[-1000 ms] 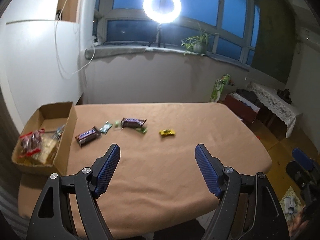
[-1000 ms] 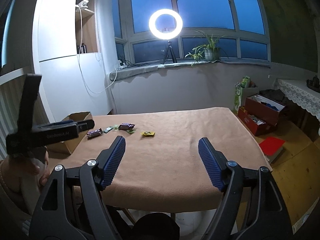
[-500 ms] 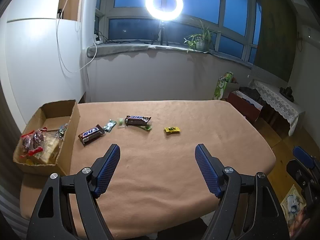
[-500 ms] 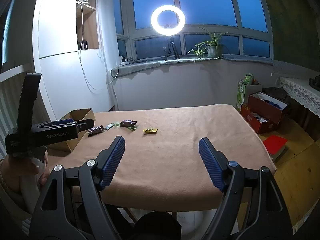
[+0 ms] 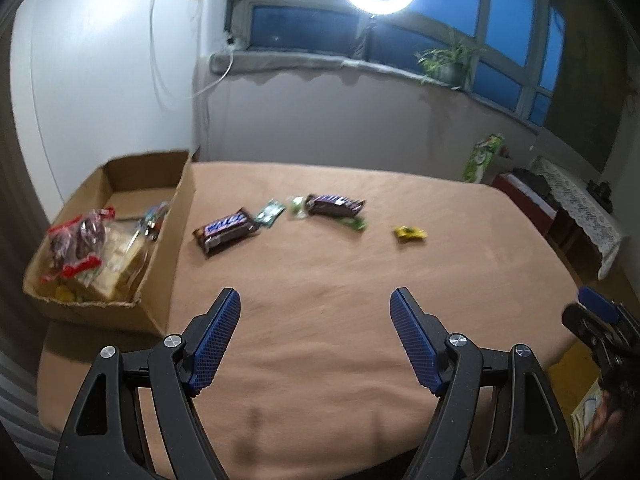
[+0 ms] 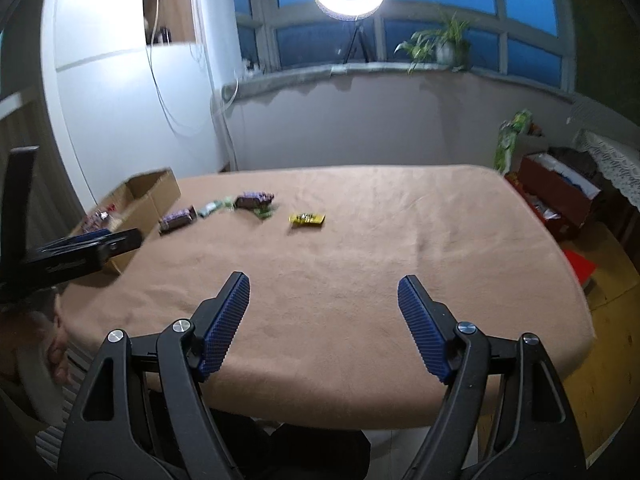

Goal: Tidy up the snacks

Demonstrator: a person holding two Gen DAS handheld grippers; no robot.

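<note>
While tilted down, 2 hand-held grippers [image 5: 315,340] [image 6: 323,324] agape.

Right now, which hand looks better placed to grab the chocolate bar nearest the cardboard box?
Probably the left: its open hand-held gripper faces the chocolate bar and cardboard box closely, with the right hand-held gripper farther off.

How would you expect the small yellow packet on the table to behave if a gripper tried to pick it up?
The yellow packet lies flat on the cloth-covered table, so the fingers may struggle to get under it. It looks small and thin, probably light. Its crinkly wrapper would likely flex and might slip.
</note>
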